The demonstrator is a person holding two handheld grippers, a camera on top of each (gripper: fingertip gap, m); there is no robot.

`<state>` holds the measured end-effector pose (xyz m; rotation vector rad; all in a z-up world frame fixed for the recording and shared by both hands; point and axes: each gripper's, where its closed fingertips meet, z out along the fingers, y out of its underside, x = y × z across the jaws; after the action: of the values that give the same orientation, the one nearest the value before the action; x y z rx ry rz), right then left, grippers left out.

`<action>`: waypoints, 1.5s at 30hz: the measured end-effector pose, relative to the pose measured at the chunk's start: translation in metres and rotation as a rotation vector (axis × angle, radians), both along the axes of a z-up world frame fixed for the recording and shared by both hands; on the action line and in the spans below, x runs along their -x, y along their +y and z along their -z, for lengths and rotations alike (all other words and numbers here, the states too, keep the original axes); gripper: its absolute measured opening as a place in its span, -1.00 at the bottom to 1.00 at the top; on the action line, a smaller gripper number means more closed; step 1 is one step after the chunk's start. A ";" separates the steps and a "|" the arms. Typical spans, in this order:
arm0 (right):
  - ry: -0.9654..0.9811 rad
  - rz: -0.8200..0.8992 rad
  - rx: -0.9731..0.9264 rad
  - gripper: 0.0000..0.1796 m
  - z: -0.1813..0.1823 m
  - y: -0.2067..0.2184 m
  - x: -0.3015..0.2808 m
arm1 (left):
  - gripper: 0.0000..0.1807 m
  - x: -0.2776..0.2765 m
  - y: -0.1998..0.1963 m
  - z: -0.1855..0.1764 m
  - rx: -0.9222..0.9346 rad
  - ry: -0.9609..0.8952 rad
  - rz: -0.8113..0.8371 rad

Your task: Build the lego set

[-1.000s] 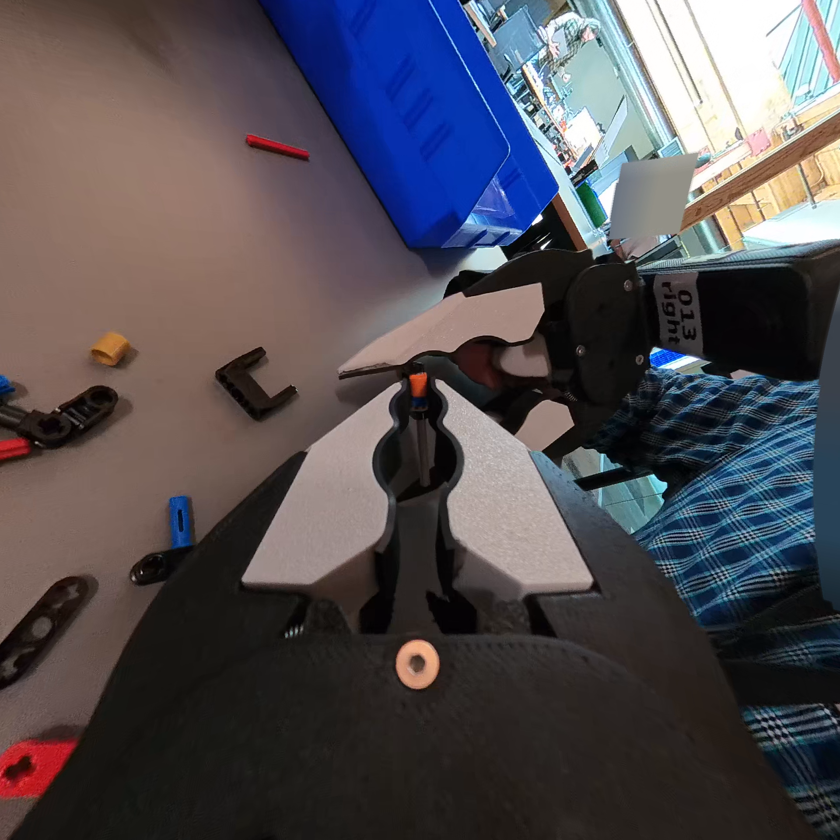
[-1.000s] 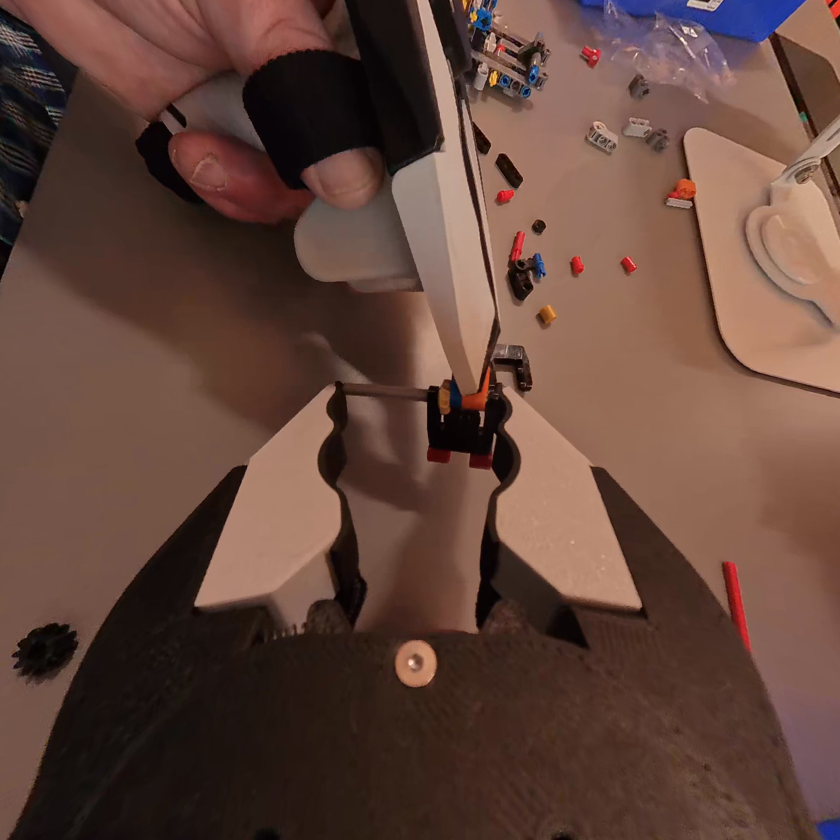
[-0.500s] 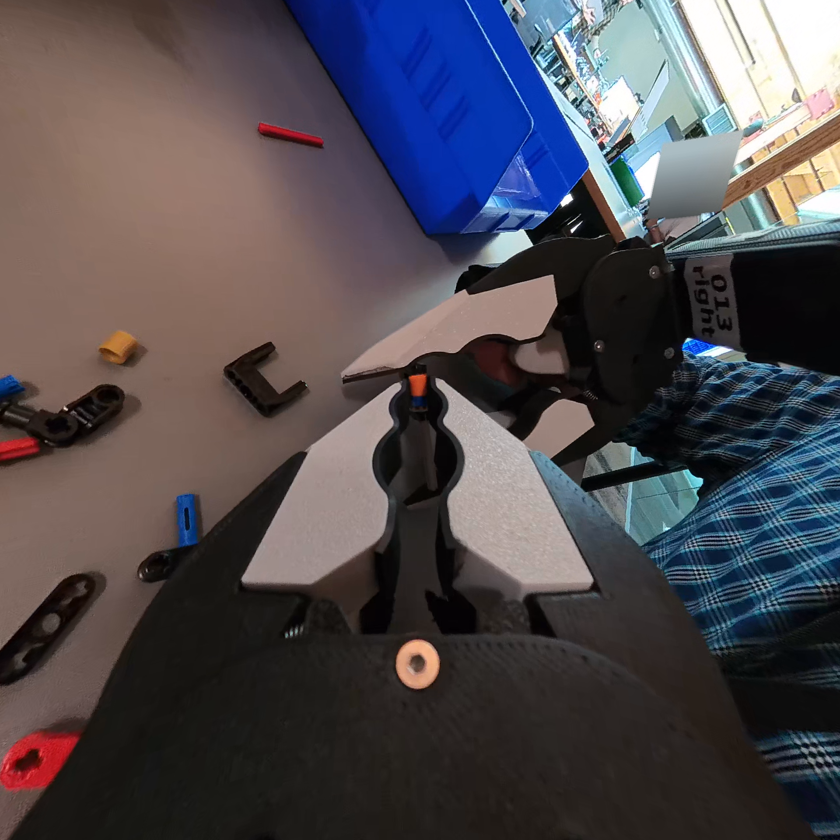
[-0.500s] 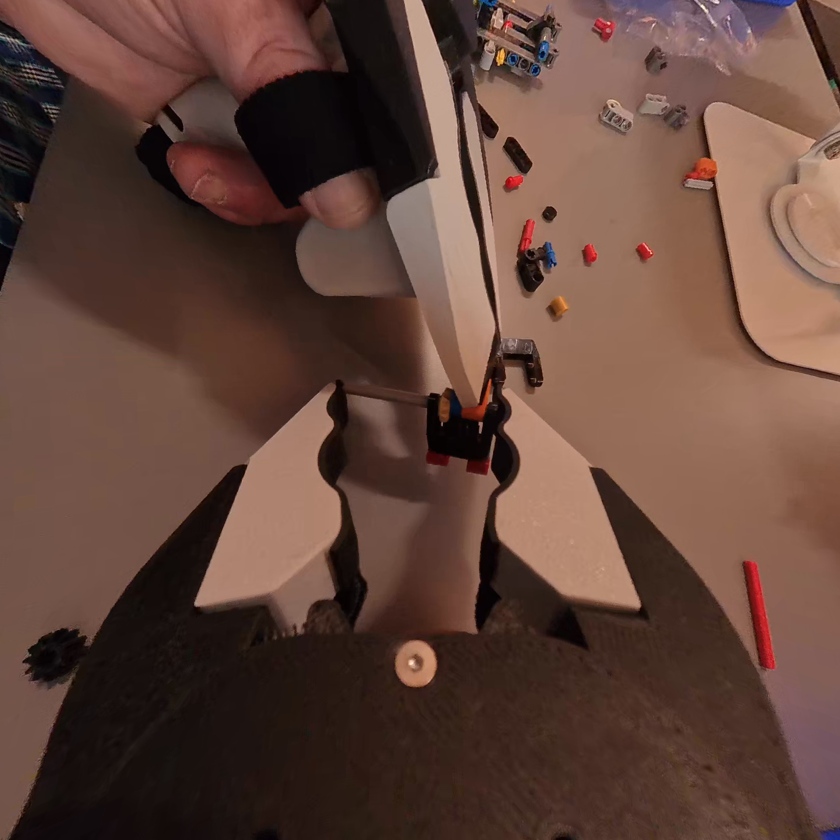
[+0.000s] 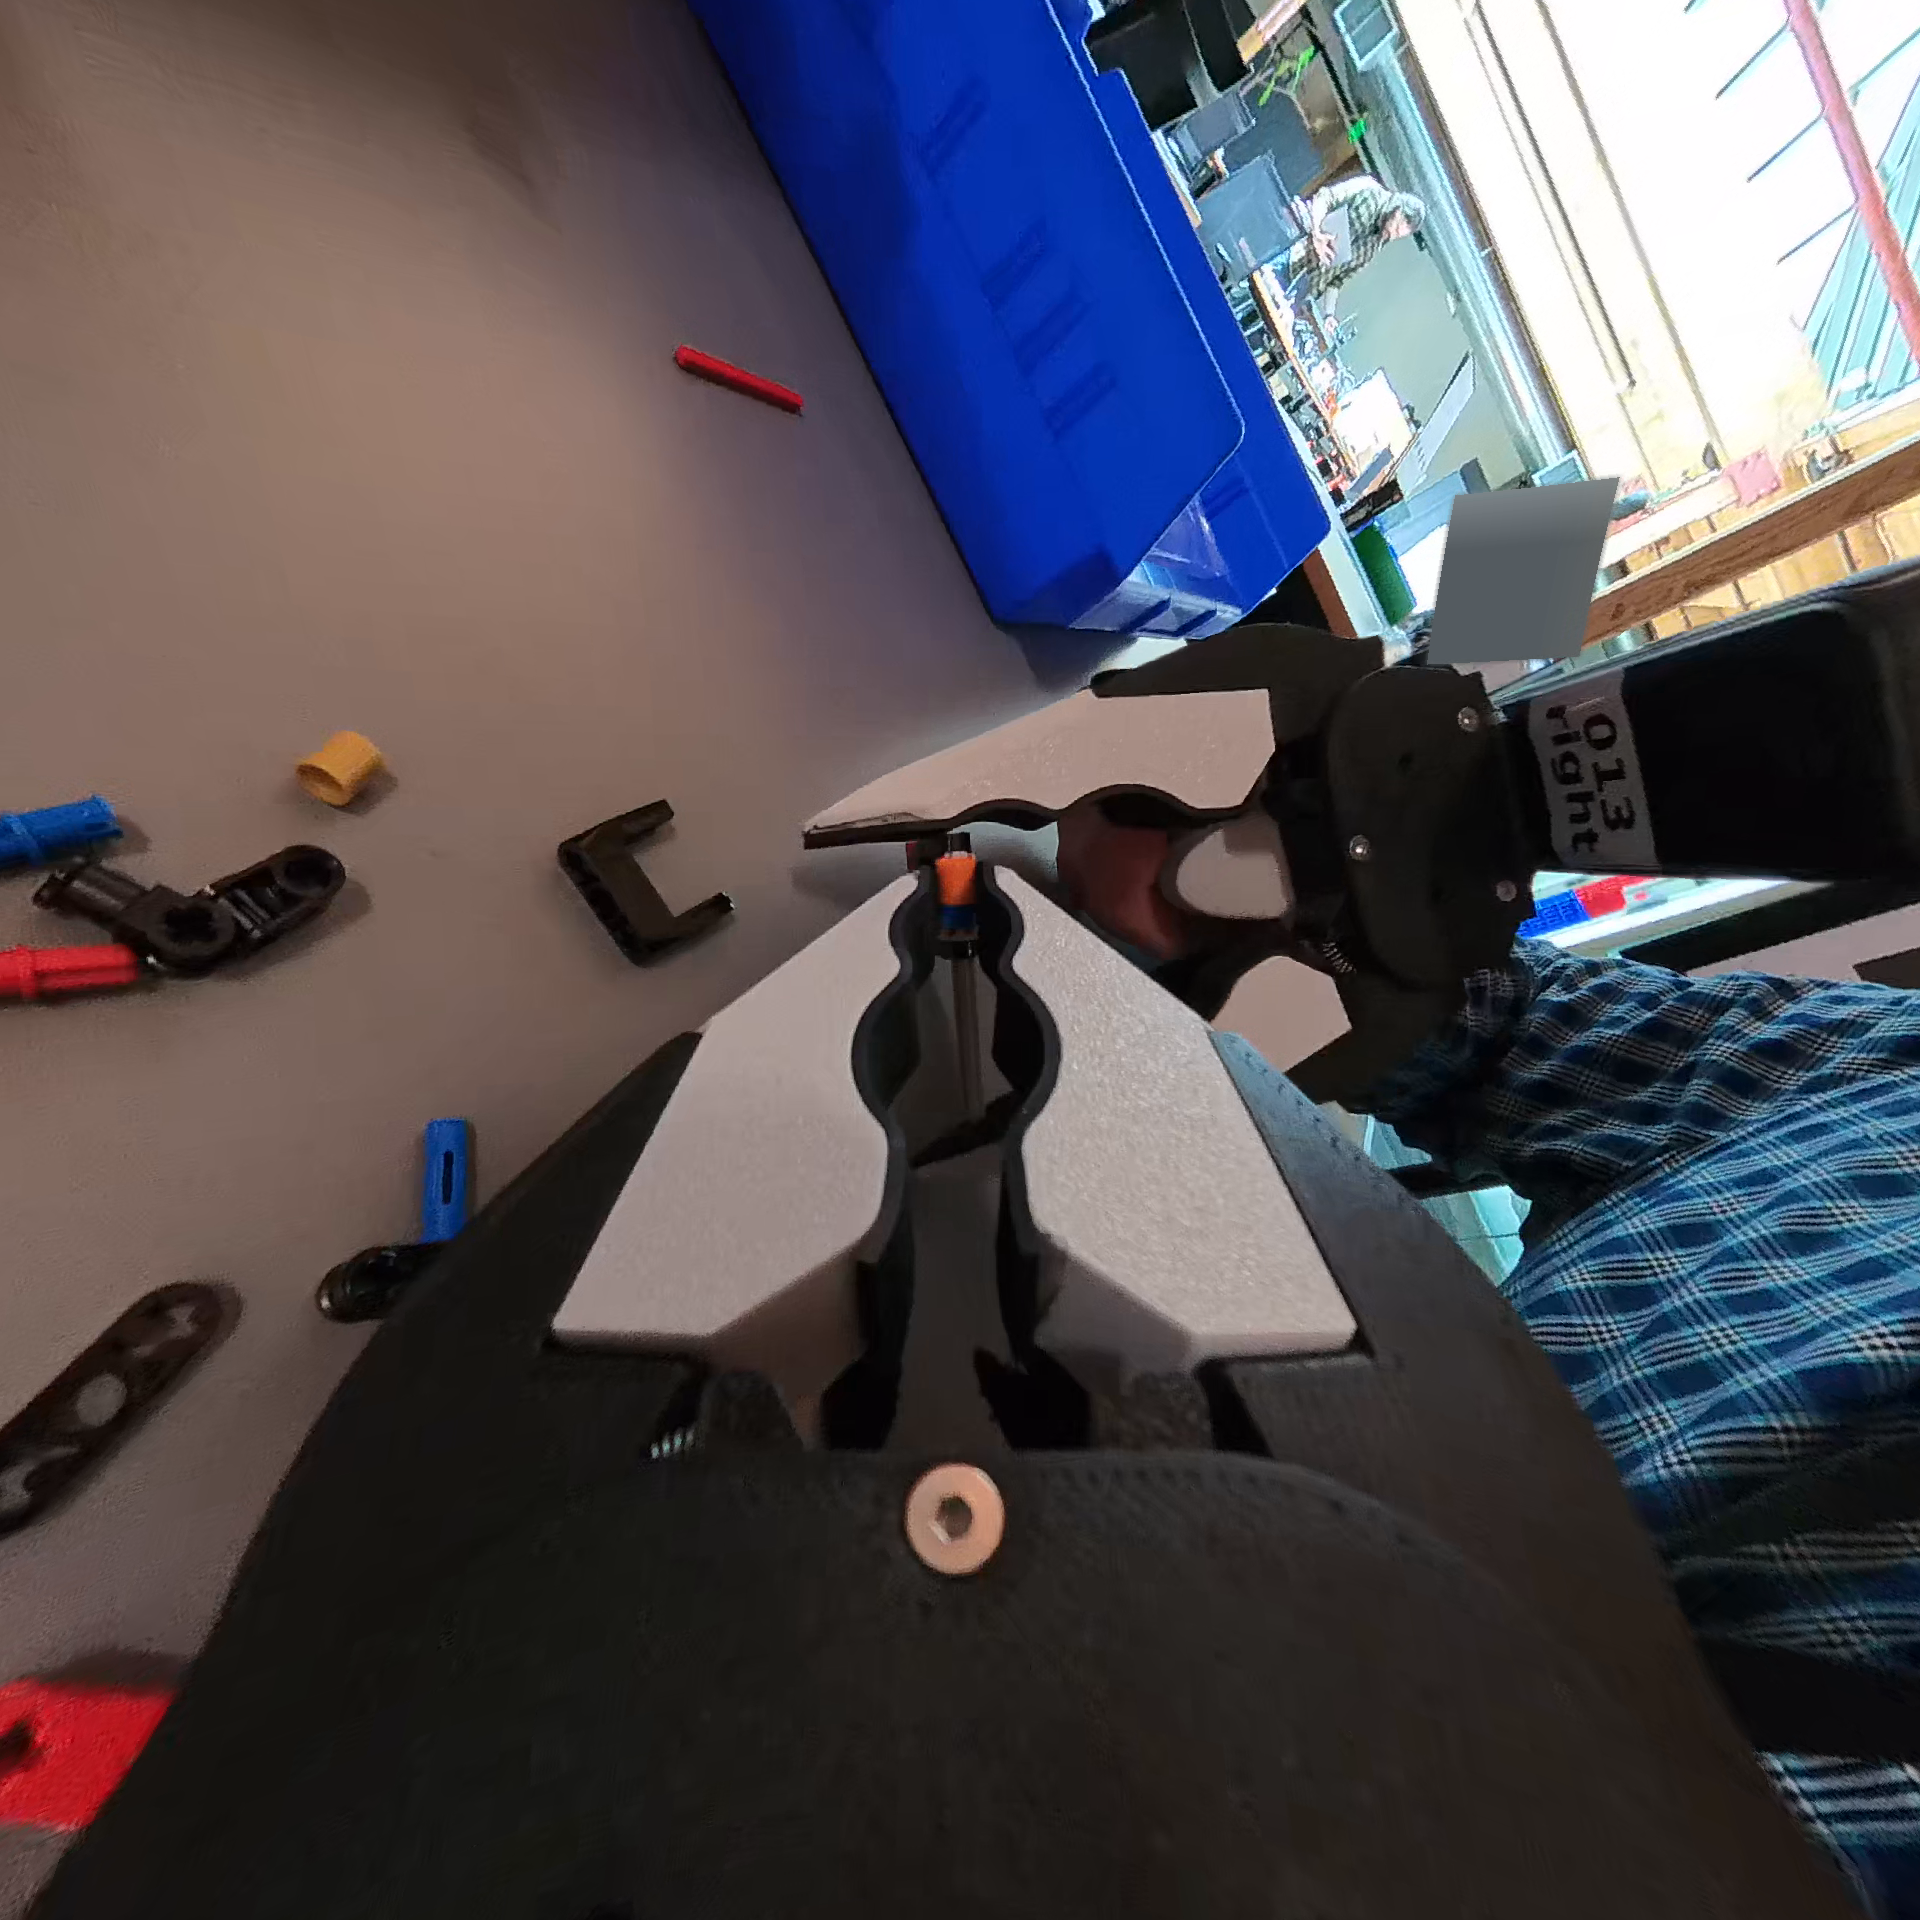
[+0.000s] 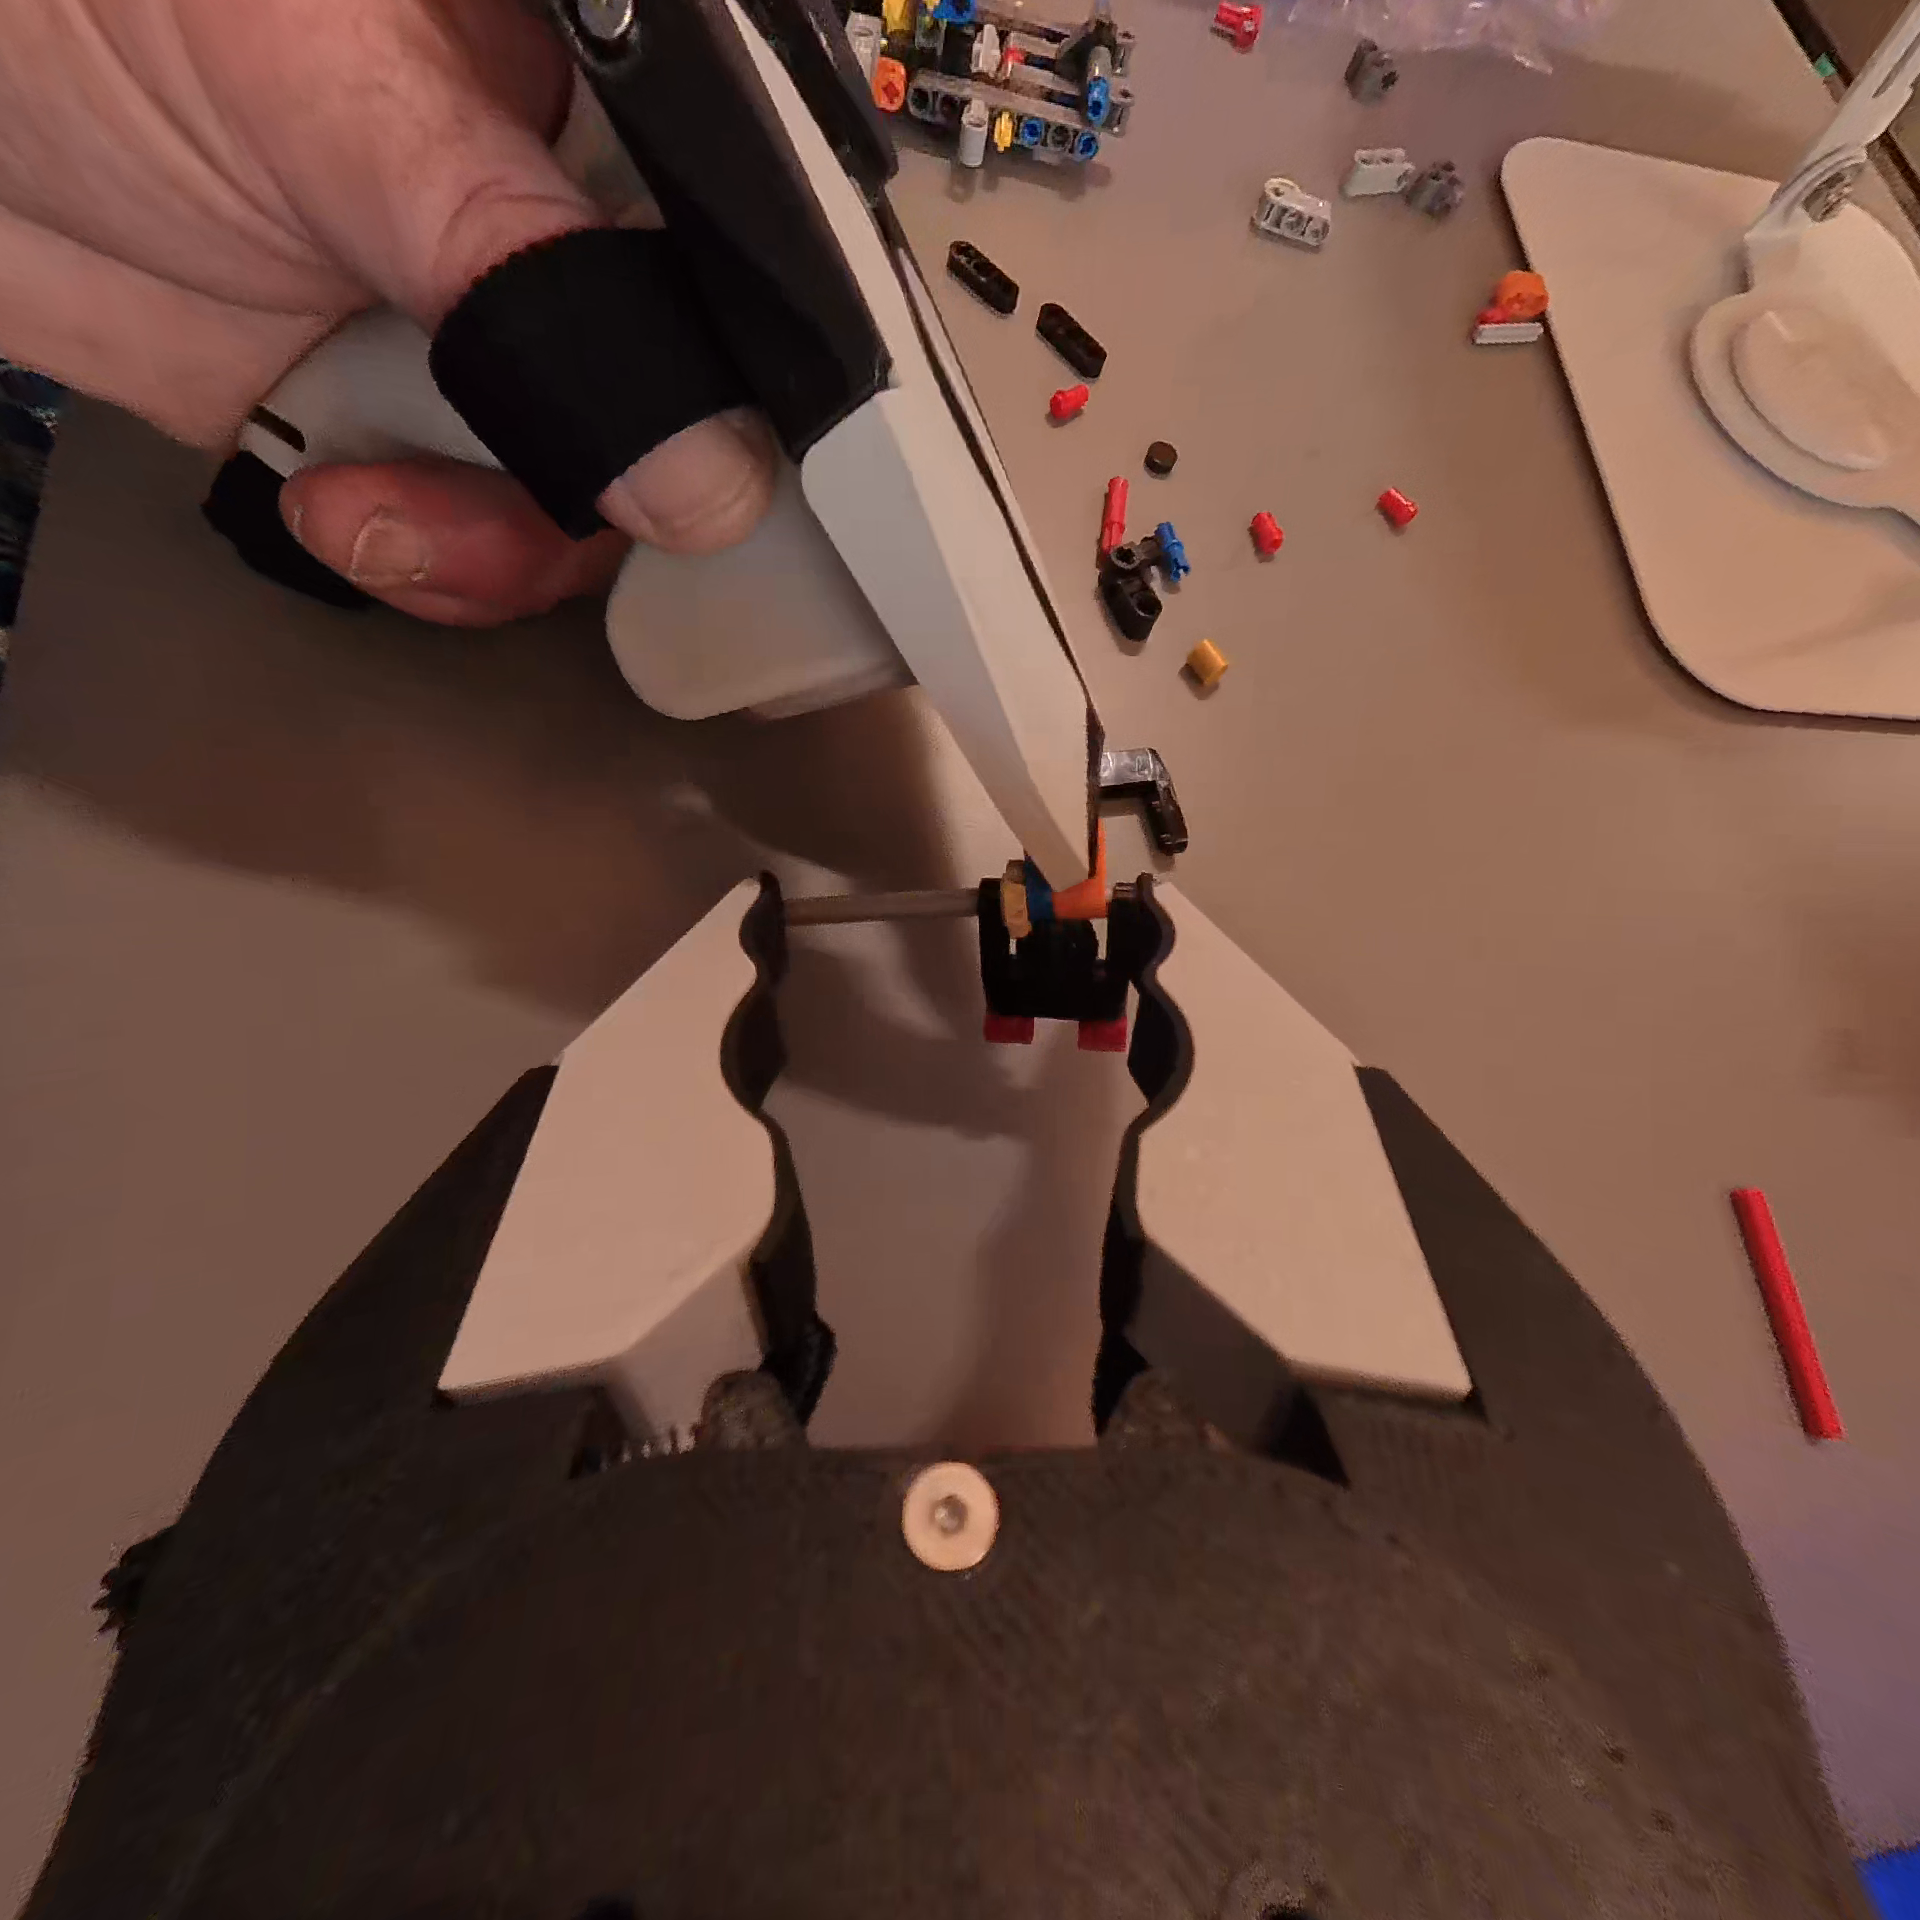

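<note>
— While both claws are up off the grey table (image 6: 1351,935), where is the lego assembly (image 6: 1049,966)?

— Between the fingertips of the right gripper (image 6: 954,894), in the air. It is a small black block with two red pins (image 6: 1008,1029) poking out of its near side. A thin grey axle (image 6: 883,902) runs sideways out of it.

— How wide is that claw?

— About half open. The axle's free end sits against one fingertip and the black block sits against the other. So it holds the assembly lengthwise.

— And the other one?

— The left gripper (image 5: 951,883) comes down onto the assembly from above and to one side, held by a hand (image 6: 260,208). Its jaws are almost closed, pinched on the orange piece (image 6: 1081,899) at the top of the assembly, next to a blue one.

— What lies around the assembly?

— A black bracket (image 5: 639,883) lies on the table just beyond it. A yellow bush (image 6: 1205,661) is farther out past that. A partly built frame (image 6: 1003,94) is well beyond, at the far edge. A long red axle (image 6: 1785,1314) lies well off to one side, nearer than the assembly. A blue bin (image 5: 987,312) stands farther that way.
</note>
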<state>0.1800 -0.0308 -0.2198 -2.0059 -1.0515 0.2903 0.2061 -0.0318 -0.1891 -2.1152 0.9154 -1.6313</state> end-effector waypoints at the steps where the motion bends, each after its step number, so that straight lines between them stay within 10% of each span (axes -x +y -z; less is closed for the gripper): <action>1: -0.019 0.003 -0.004 -0.28 0.002 0.000 0.000 | -0.94 0.000 -0.001 0.001 0.002 0.006 0.000; 45: 0.002 0.086 0.050 -0.27 0.005 0.000 0.001 | -0.94 0.001 0.004 0.013 -0.038 0.085 -0.049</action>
<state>0.1789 -0.0306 -0.2253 -2.0891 -0.9616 0.2753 0.2050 -0.0273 -0.2017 -2.1780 0.9059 -1.4987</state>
